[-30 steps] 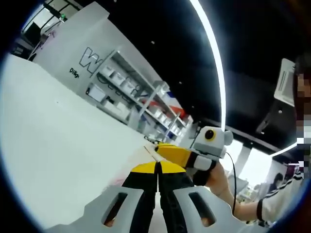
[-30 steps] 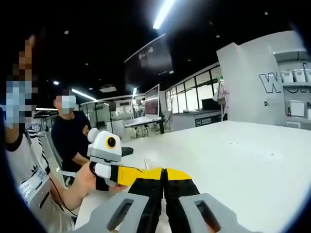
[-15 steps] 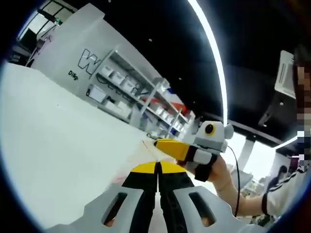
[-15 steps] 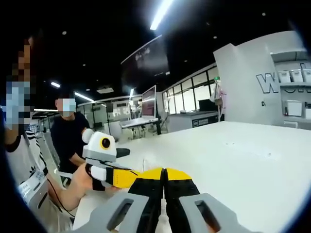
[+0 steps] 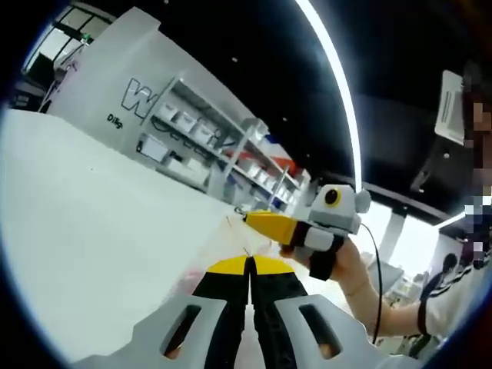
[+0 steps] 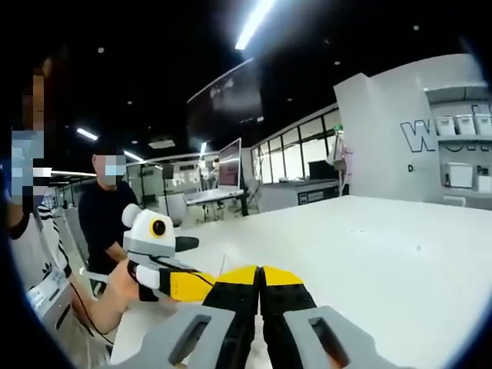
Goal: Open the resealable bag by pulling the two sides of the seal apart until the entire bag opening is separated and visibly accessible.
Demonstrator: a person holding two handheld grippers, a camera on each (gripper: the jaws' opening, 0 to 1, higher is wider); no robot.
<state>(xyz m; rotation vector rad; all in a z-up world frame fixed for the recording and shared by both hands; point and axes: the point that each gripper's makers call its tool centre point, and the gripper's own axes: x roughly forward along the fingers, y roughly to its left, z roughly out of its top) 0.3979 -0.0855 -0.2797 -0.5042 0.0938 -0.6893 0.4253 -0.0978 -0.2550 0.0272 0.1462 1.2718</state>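
- White and bare, the counter (image 5: 92, 231) stretches ahead of both cameras under long ceiling light strips (image 5: 338, 84).
- Left gripper view: grey shelving (image 5: 223, 154) with small white bins stands behind the counter, beside a white wall with large lettering; what the bins hold is too small to tell.
- Right gripper view: a seated person in dark clothes (image 6: 104, 223) and glass-walled office space with desks show at the far side.
- Left hand-held gripper (image 5: 249, 265): in its own view its yellow-tipped jaws are pressed together; a thin clear film runs up from the tips, most likely an edge of the resealable bag (image 5: 240, 240), though the grip on it is hard to make out.
- Right hand-held gripper (image 6: 260, 273): its jaws also sit together in its own view, and whether film lies between them cannot be told.
- Each view catches the other hand-held gripper entering from the side, yellow nose pointing toward the tips, a hand (image 5: 342, 265) wrapped around it.
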